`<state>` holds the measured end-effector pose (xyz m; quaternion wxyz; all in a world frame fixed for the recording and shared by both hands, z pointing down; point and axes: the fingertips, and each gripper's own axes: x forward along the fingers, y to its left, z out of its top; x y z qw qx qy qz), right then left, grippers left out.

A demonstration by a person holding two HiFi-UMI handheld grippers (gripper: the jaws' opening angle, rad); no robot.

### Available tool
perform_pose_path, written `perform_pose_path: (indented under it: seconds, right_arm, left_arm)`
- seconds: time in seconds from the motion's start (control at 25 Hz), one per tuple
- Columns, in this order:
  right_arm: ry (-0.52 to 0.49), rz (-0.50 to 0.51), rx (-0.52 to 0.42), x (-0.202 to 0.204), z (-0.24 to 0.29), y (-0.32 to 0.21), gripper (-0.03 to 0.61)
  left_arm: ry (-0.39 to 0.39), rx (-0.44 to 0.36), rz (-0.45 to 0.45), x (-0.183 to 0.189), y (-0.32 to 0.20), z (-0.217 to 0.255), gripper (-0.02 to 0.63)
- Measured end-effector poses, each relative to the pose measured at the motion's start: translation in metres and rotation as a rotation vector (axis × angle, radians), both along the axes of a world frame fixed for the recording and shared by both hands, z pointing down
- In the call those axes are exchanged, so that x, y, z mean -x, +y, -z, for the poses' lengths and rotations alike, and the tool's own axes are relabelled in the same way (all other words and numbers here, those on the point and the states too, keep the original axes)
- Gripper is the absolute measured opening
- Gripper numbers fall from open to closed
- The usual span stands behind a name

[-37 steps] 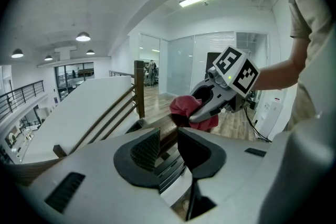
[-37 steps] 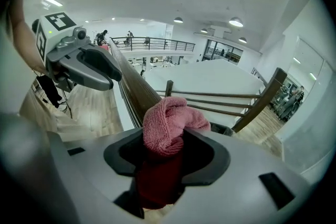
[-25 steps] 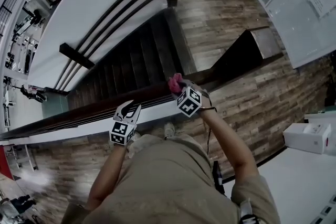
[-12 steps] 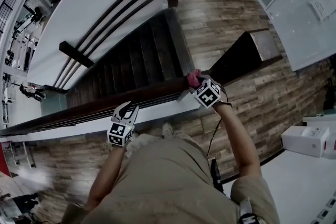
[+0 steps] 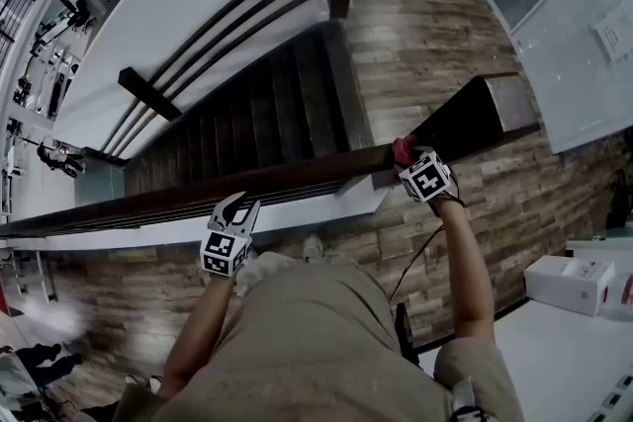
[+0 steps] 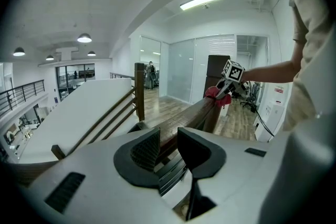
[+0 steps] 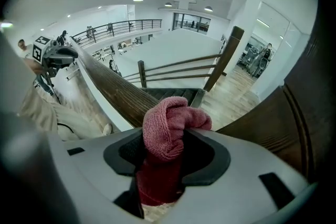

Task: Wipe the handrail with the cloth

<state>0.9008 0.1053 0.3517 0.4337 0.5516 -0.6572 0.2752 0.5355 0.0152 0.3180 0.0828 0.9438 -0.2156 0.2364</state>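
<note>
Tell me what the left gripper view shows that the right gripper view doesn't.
Only the left gripper view: close up, the left gripper with jaws shut on the handrail, plus a glass wall. Only the right gripper view: close up, the right gripper with jaws clamping the cloth, plus the stairs. Both: the handrail and the cloth.

The head camera looks steeply down on the handrail (image 5: 297, 175); both gripper cameras sit close along it, facing each other.

Dark brown wooden handrail (image 5: 316, 169) carries a pink knitted cloth (image 5: 403, 150), bunched on its top by the corner. Wood-plank floor (image 5: 415, 35) beyond.
</note>
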Motion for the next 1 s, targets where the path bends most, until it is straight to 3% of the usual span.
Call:
perform_pose_path:
  seconds: [0.24, 0.4, 0.44, 0.68, 0.84, 1.0]
  right_arm:
    - [0.052, -0.056, 0.016, -0.017, -0.002, 0.010, 0.198]
    - [0.248, -0.111, 0.081, -0.041, 0.003, 0.033, 0.153]
    - [0.235, -0.109, 0.069, -0.031, 0.008, 0.037, 0.153]
    - [-0.232, -0.180, -0.194, 0.077, 0.026, 0.028, 0.152]
    - [-0.400, -0.215, -0.208, 0.128, -0.010, 0.028, 0.152]
    - [-0.556, -0.297, -0.207, 0.151, -0.047, 0.021, 0.152]
  left_arm:
    - [0.029, 0.016, -0.009, 0.004, 0.000, 0.007, 0.114]
    - [0.048, 0.025, -0.040, -0.004, 0.004, 0.011, 0.114]
    - [0.053, 0.026, -0.049, -0.005, 0.005, 0.013, 0.114]
    - [0.067, 0.059, -0.110, -0.023, 0.016, 0.013, 0.114]
    - [0.054, 0.078, -0.181, -0.046, 0.032, 0.010, 0.087]
    - [0.062, 0.116, -0.250, -0.075, 0.050, 0.007, 0.030]
